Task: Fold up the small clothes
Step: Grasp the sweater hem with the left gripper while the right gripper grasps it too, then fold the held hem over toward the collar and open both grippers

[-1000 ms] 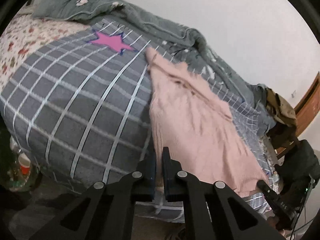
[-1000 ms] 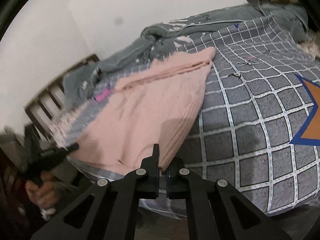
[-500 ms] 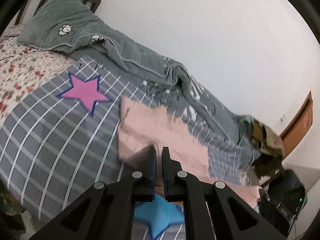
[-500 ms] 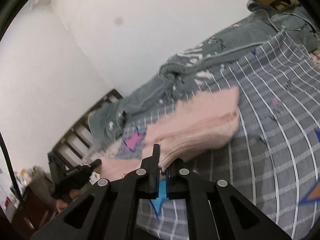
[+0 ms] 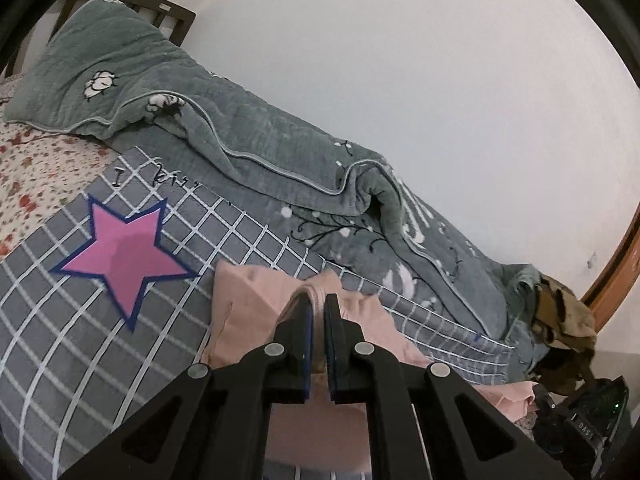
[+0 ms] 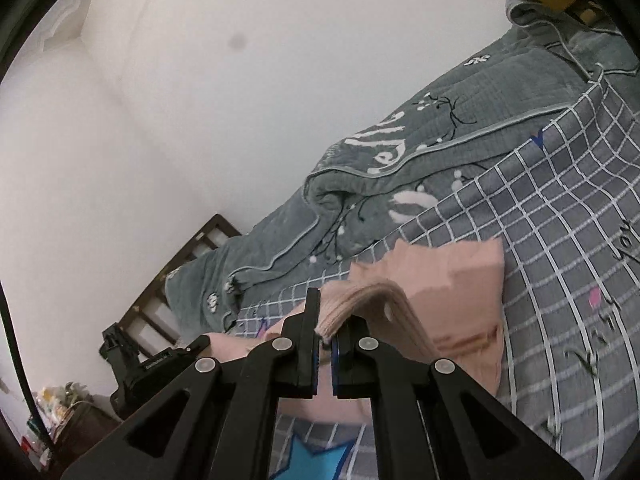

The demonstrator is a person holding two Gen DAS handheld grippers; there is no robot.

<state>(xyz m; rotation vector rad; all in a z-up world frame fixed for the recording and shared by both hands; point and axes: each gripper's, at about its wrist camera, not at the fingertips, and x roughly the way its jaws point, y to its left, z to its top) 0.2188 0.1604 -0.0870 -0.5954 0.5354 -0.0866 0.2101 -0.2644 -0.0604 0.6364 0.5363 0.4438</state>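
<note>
A pink knit garment (image 5: 244, 312) lies on the grey checked bedsheet (image 5: 60, 320). My left gripper (image 5: 316, 304) is shut on one edge of the garment and holds it lifted above the part that lies flat. In the right wrist view my right gripper (image 6: 326, 320) is shut on another ribbed edge of the same pink garment (image 6: 452, 300), lifted the same way. The held edge hangs over the flat far part. The other gripper (image 6: 148, 364) shows at the left of the right wrist view.
A rumpled grey-green quilt (image 5: 240, 136) runs along the wall behind the garment. A pink star (image 5: 120, 252) is printed on the sheet to the left. A floral sheet (image 5: 28, 176) lies at far left. A brown bag (image 5: 564, 316) sits at the bed's right end.
Both grippers have lifted the near edge of the pink garment and carried it forward over the far part, so the garment now looks doubled and shorter.
</note>
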